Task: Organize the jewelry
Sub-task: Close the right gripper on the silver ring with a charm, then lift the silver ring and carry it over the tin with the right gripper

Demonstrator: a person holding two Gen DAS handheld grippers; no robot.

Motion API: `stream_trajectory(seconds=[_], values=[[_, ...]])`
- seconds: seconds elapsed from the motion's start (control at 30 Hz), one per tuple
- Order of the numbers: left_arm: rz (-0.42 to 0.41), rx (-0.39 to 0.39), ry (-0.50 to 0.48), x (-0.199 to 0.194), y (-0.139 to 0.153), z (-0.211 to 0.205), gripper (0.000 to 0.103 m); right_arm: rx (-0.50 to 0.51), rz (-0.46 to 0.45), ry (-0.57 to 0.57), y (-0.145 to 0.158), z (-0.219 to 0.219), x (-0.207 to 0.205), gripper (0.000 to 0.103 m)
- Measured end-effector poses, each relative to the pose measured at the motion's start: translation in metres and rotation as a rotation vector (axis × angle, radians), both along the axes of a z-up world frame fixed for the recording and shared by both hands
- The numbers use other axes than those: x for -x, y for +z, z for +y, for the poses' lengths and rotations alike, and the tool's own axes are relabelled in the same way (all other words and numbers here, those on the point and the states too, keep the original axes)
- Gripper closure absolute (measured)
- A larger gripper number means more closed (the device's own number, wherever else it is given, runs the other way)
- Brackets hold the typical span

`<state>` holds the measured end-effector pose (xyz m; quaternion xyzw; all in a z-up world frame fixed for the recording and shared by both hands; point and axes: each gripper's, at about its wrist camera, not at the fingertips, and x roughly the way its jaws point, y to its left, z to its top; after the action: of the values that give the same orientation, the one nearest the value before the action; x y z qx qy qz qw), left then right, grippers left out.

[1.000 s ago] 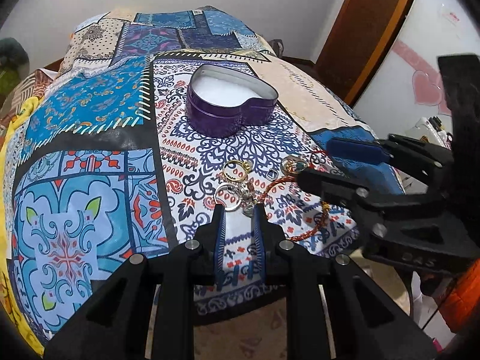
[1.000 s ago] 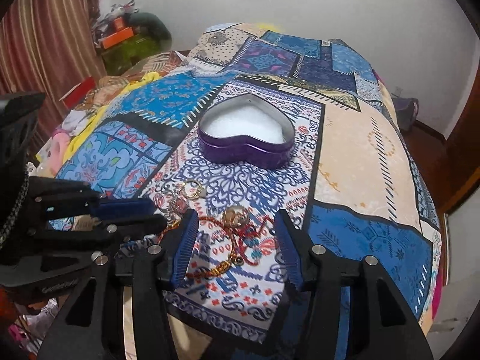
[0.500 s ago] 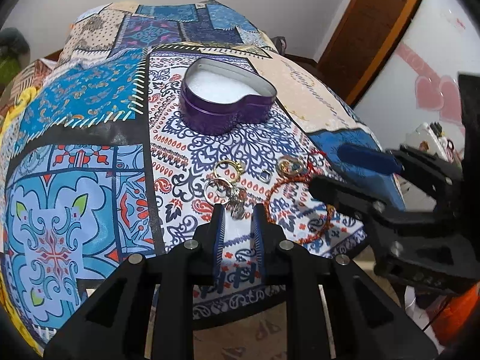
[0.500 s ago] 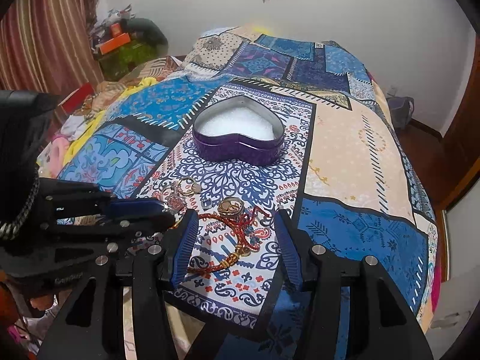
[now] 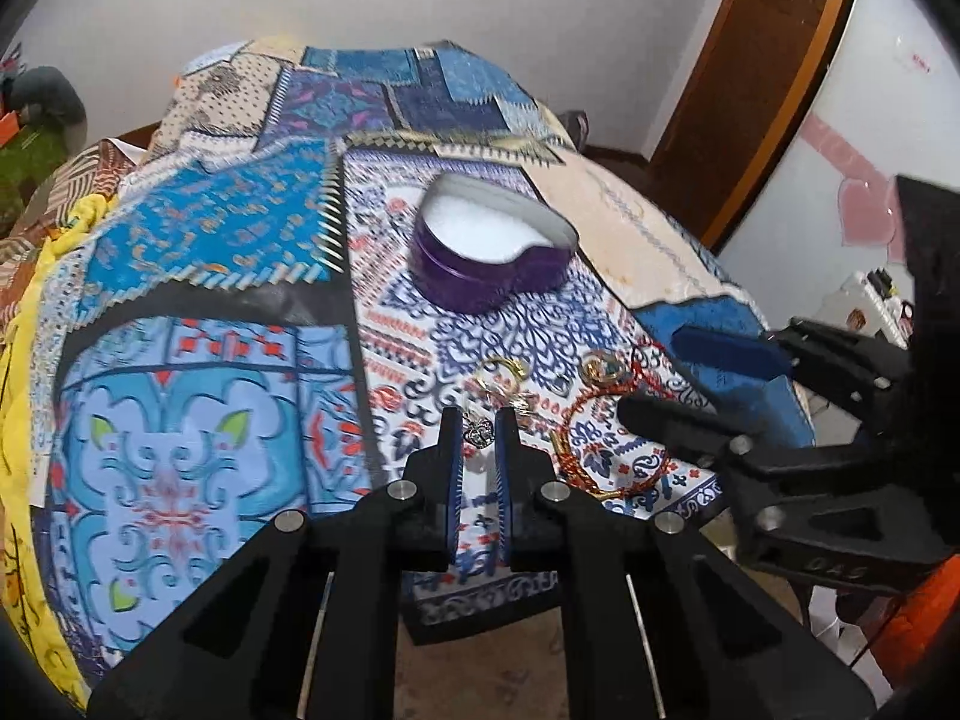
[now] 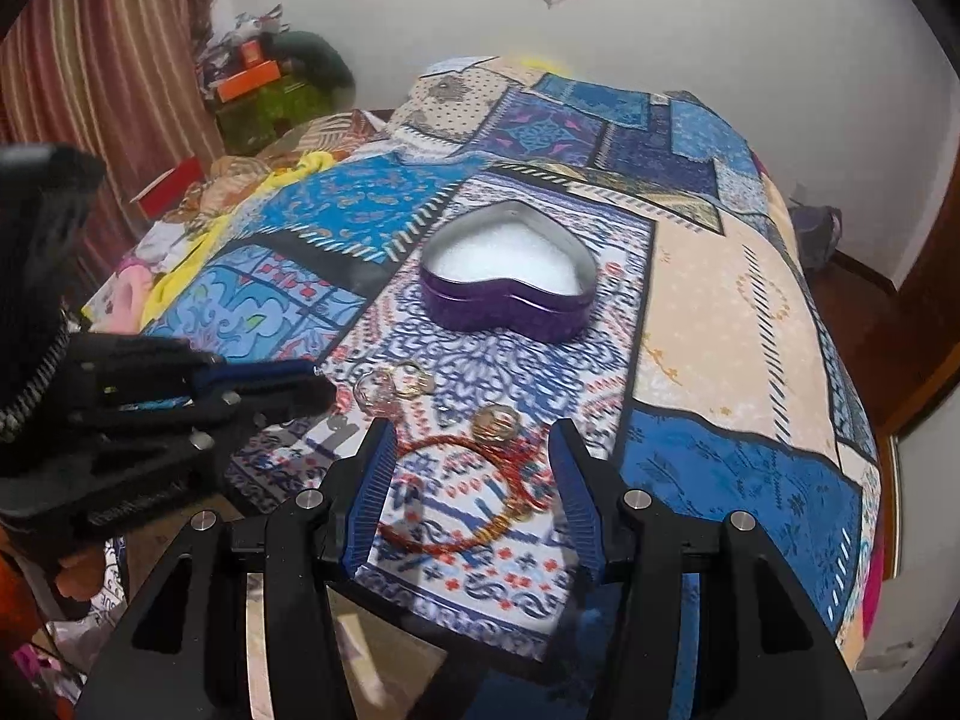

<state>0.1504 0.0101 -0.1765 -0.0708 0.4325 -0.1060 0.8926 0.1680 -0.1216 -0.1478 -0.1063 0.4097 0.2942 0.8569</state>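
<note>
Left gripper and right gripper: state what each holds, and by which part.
The left gripper pinches a small silver heart-shaped charm by its sides, between its fingertips. The right gripper is open and holds nothing.

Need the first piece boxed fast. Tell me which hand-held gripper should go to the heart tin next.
Left. The left hand-held gripper appears pinched on the silver charm, ready to carry to the heart tin. The right hand-held gripper is wide open, merely straddling the red bracelet.
</note>
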Motion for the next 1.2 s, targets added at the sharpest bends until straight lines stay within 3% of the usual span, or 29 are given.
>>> stream_trajectory(seconds=[0.2,0.33,0.43,0.5,0.6,0.63,0.97,1.2], values=[[-0.003,0.029,0.008,0.007,-0.001,0.014,0.094,0.039,0.007,0.081,-0.006,0.025,-0.003,0.055],[0.016,0.042,0.028,0.008,-0.009,0.023,0.094,0.080,0.049,0.139,-0.017,0.042,-0.009,0.068],[0.018,0.048,0.040,0.011,-0.012,0.029,0.094,0.111,0.061,0.167,-0.024,0.052,-0.011,0.070],[0.016,0.044,0.047,0.014,-0.013,0.032,0.094,0.126,0.066,0.182,-0.027,0.055,-0.011,0.080],[0.012,0.046,0.051,0.015,-0.012,0.034,0.094,0.136,0.060,0.189,-0.029,0.058,-0.010,0.082],[0.010,0.045,0.052,0.015,-0.011,0.035,0.094,0.136,0.056,0.190,-0.029,0.058,-0.010,0.092],[-0.036,0.023,0.047,0.008,0.007,0.028,0.094,0.066,0.042,0.146,-0.015,0.046,-0.010,0.092],[-0.105,-0.008,0.026,-0.008,0.030,0.016,0.094,0.010,-0.027,0.062,0.012,0.025,-0.021,0.092]])
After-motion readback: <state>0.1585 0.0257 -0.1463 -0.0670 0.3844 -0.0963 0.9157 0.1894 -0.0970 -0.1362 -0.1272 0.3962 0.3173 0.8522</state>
